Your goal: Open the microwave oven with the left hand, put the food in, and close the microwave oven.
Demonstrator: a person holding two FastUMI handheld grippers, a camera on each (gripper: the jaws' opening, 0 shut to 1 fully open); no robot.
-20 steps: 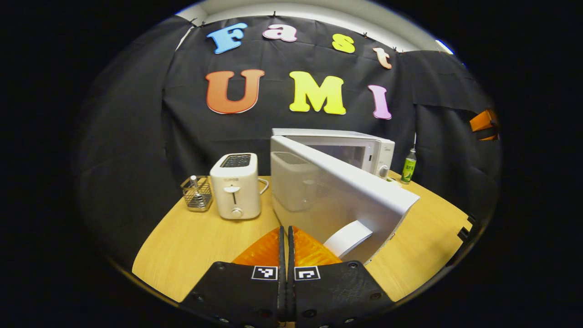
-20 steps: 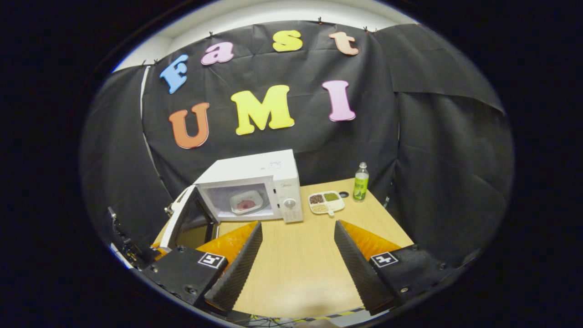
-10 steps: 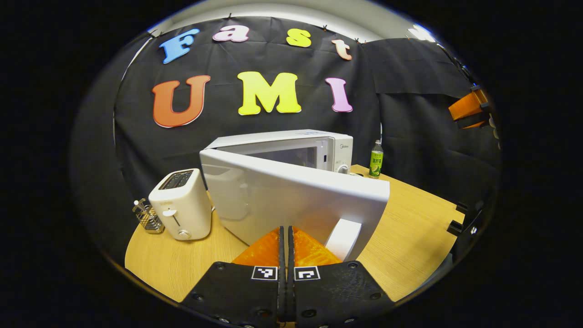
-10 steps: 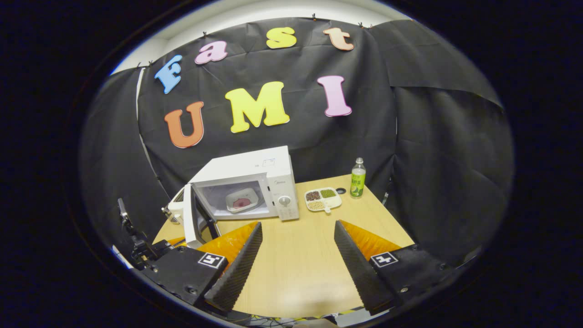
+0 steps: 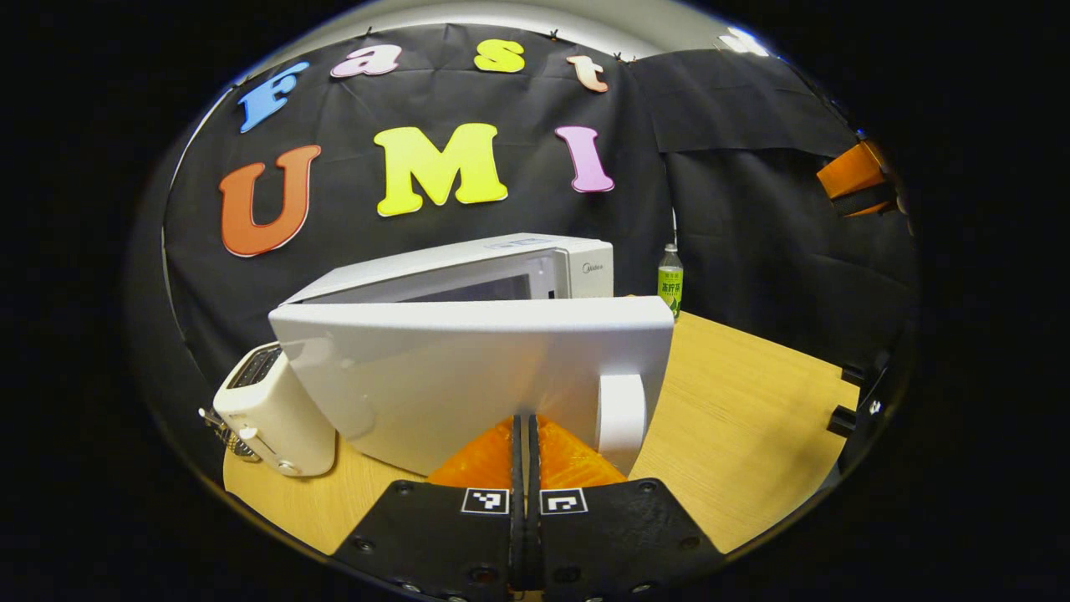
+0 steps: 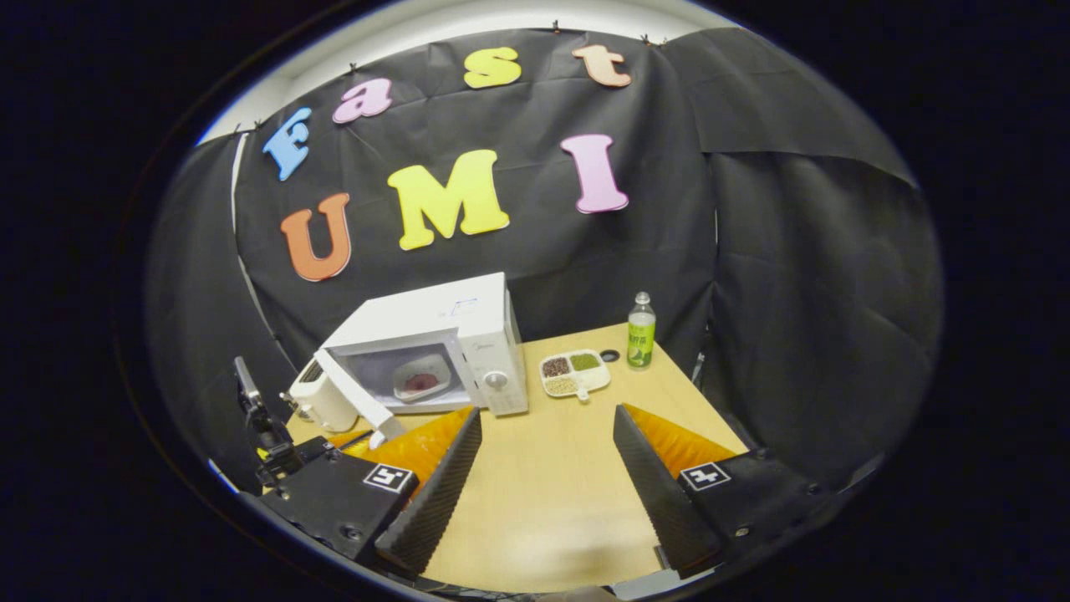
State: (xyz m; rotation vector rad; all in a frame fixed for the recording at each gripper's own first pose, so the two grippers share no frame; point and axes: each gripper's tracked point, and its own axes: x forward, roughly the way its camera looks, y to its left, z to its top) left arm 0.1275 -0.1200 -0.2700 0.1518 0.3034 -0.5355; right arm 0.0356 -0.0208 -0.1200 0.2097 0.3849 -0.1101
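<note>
The white microwave (image 5: 501, 259) stands at the table's back with its door (image 5: 468, 368) partly ajar. My left gripper (image 5: 527, 435) is shut with nothing between its fingers, and its tips rest against the door's outer face just left of the white handle (image 5: 620, 410). In the right gripper view the microwave (image 6: 435, 313) has a plate of reddish food (image 6: 418, 380) inside, behind the slanted door (image 6: 355, 397). My right gripper (image 6: 547, 414) hangs open and empty over the table's front, well away from the oven.
A white toaster (image 5: 267, 410) and a wire basket (image 5: 219, 426) stand left of the door. A divided dish of beans (image 6: 573, 372) and a green bottle (image 6: 641, 330) sit right of the microwave. Bare wooden table (image 6: 543, 493) lies under the right gripper.
The microwave door has swung from wide open toward the oven's front, with my shut left gripper following against it. The right gripper stays open and has only drifted slightly.
</note>
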